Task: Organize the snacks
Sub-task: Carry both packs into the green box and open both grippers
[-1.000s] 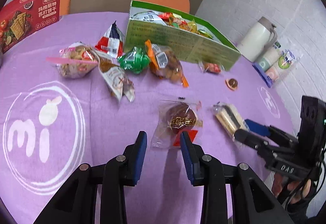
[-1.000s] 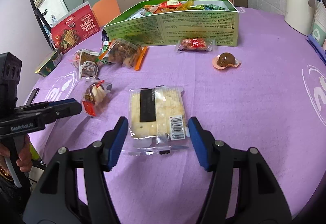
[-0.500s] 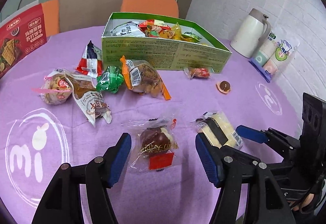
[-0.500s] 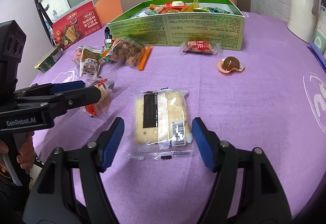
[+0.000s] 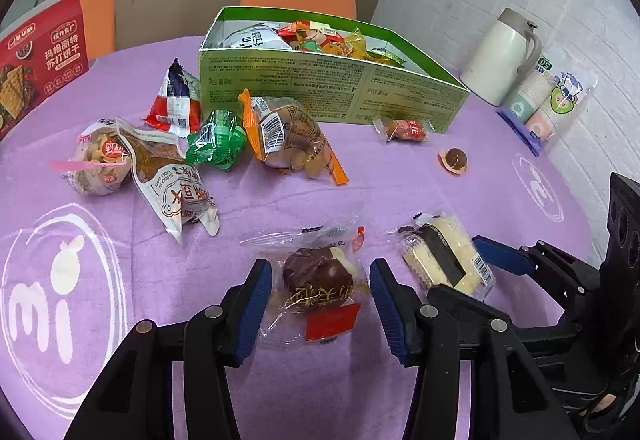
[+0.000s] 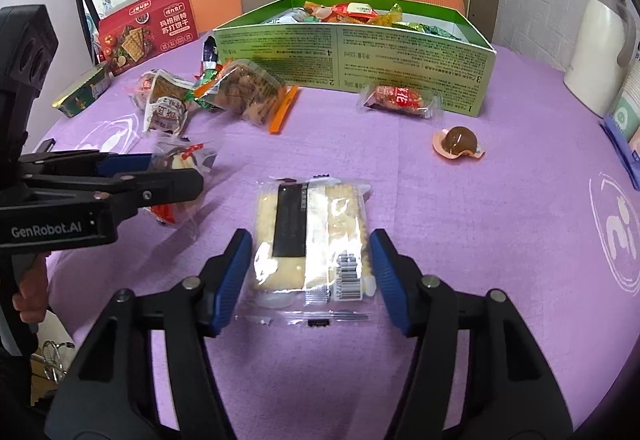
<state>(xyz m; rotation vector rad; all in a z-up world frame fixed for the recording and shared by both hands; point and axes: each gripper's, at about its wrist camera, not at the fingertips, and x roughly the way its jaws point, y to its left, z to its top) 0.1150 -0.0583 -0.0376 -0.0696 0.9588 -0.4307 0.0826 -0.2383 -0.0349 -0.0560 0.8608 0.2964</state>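
My left gripper [image 5: 320, 304] is open, its blue pads on either side of a clear-wrapped brown pastry [image 5: 320, 284] lying on the purple tablecloth. My right gripper [image 6: 312, 272] is open around a clear packet of pale crackers with a black label [image 6: 312, 240], also lying on the cloth. The cracker packet also shows in the left wrist view [image 5: 444, 260]. The left gripper [image 6: 172, 180] shows in the right wrist view with the pastry [image 6: 180, 164] between its fingers. A green open box [image 5: 332, 88] holding several snacks stands at the back.
Several loose snack packets [image 5: 168, 168] lie left of the box. A small red packet [image 5: 404, 130] and a chocolate jelly cup [image 5: 454, 160] lie in front of it. A white kettle [image 5: 504, 56], packed paper cups [image 5: 548, 108] and a red cracker box [image 5: 36, 60] stand around the edges.
The left gripper opened wider and moved forward around the pastry. The right gripper moved forward so its pads flank the cracker packet.
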